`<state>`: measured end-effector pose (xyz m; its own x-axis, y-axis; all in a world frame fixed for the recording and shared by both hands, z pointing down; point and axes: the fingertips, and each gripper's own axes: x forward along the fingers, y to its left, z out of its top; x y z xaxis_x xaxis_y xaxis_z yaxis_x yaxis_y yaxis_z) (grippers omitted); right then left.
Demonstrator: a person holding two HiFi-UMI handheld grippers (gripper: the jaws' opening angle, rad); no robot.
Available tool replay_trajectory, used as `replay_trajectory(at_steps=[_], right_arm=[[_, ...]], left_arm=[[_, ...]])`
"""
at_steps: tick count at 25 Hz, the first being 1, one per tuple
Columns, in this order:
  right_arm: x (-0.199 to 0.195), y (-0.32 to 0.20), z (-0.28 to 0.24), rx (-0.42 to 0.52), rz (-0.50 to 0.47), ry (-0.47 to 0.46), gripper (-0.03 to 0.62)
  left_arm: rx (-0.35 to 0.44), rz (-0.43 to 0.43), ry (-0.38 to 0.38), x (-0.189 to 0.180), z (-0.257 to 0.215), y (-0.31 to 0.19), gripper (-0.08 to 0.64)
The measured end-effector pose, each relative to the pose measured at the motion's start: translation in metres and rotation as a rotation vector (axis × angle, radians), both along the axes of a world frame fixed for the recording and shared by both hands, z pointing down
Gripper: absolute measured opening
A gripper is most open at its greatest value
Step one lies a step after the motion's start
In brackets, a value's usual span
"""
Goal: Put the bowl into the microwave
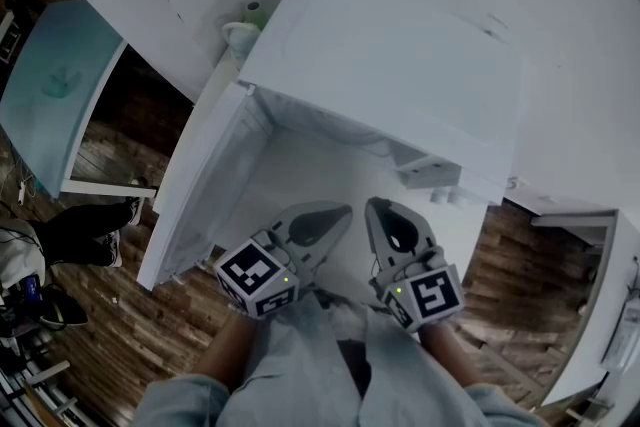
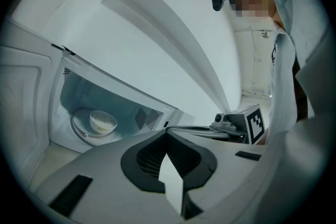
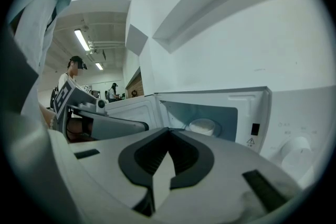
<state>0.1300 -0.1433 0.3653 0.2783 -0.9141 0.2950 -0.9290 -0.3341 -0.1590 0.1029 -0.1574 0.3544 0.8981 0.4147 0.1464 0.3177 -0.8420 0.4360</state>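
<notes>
A triangular warning sign (image 3: 250, 140) stands on the microwave (image 3: 294, 113), at four o'clock of its opening. No wording is legible.

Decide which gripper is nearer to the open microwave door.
Left. The left gripper sits next to the door; the right gripper lies beyond the left one, farther off.

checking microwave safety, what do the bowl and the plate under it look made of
Bowl: probably glazed ceramic, though plastic is possible; it is opaque white and smooth with a soft sheen. Turntable plate: likely glass, judging by its pale, slightly translucent rim.
</notes>
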Motion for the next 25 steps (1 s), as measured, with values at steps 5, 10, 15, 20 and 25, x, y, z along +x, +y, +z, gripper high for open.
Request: replay_trajectory(at_steps=[5, 10, 15, 20, 25], right_arm=[[0.000, 0.000, 0.002, -0.014, -0.003, -0.002, 0.003], [-0.001, -0.001, 0.004, -0.020, -0.011, -0.005, 0.003], [-0.001, -0.002, 0.005, -0.022, -0.013, -0.008, 0.003], [-0.002, -0.001, 0.008, -0.034, -0.011, -0.021, 0.003], [-0.003, -0.002, 0.011, -0.039, -0.007, -0.037, 0.003]], left_arm=[[-0.005, -0.002, -0.005, -0.001, 0.001, -0.001, -0.002], [-0.008, -0.007, -0.008, -0.001, 0.004, -0.002, -0.002], [-0.010, -0.011, -0.011, -0.001, 0.005, -0.004, -0.002], [-0.017, -0.010, -0.011, -0.002, 0.007, -0.004, -0.002], [-0.029, -0.017, -0.018, -0.002, 0.008, -0.006, -0.002]])
